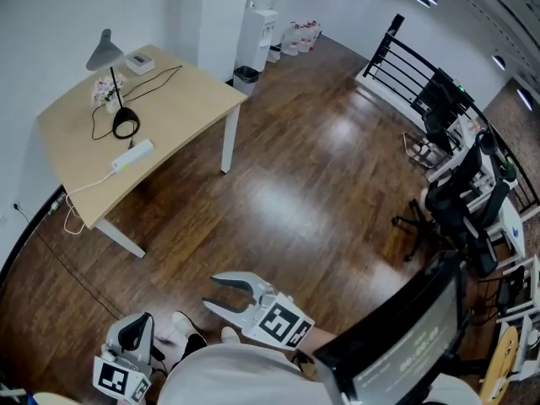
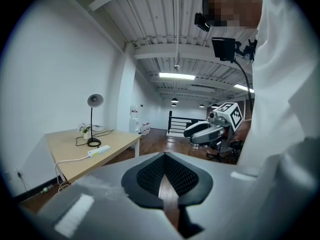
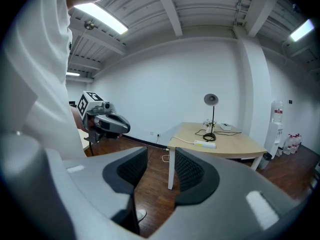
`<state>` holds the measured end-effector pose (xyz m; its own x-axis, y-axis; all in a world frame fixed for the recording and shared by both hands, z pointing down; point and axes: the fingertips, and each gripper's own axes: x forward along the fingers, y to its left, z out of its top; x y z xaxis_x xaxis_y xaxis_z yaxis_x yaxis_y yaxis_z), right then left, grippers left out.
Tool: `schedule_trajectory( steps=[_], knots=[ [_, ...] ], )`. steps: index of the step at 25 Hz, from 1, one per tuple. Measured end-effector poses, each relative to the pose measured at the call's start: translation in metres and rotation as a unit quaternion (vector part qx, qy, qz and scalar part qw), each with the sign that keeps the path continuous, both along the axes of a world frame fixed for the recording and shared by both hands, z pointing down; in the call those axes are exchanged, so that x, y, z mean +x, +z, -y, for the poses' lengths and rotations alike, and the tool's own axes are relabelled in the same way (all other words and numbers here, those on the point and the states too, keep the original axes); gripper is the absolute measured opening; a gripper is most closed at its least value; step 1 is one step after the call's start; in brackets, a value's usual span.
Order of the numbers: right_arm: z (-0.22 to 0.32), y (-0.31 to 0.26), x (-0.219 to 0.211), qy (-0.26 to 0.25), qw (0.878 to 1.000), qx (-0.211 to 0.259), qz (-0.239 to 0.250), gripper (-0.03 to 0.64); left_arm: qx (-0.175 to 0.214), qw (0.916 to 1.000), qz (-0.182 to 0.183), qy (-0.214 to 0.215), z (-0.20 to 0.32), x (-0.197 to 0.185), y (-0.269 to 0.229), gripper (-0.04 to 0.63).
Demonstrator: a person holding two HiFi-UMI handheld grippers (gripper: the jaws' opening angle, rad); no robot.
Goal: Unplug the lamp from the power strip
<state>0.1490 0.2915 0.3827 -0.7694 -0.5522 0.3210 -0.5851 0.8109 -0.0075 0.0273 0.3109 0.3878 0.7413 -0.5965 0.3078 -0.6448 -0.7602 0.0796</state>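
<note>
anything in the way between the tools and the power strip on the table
Nothing visible. Only open floor lies between the left tool, the right tool and the table. The power strip lies near the table's near edge, with the lamp behind it.
</note>
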Motion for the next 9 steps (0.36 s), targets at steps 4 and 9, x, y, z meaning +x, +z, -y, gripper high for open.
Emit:
schedule_trajectory(
  steps=[4, 9],
  knots=[
    [0.009, 0.003, -0.008, 0.000, 1.000, -0.005, -0.004, 0.173, -0.006, 1.0000, -0.004, -0.001, 0.009, -0.007, 0.004, 0.003],
    [0.024, 0.005, -0.021, 0.002, 1.000, -0.008, -0.009, 0.172, -0.009, 0.9999, -0.004, 0.003, 0.026, -0.021, 0.006, 0.003]
  ],
)
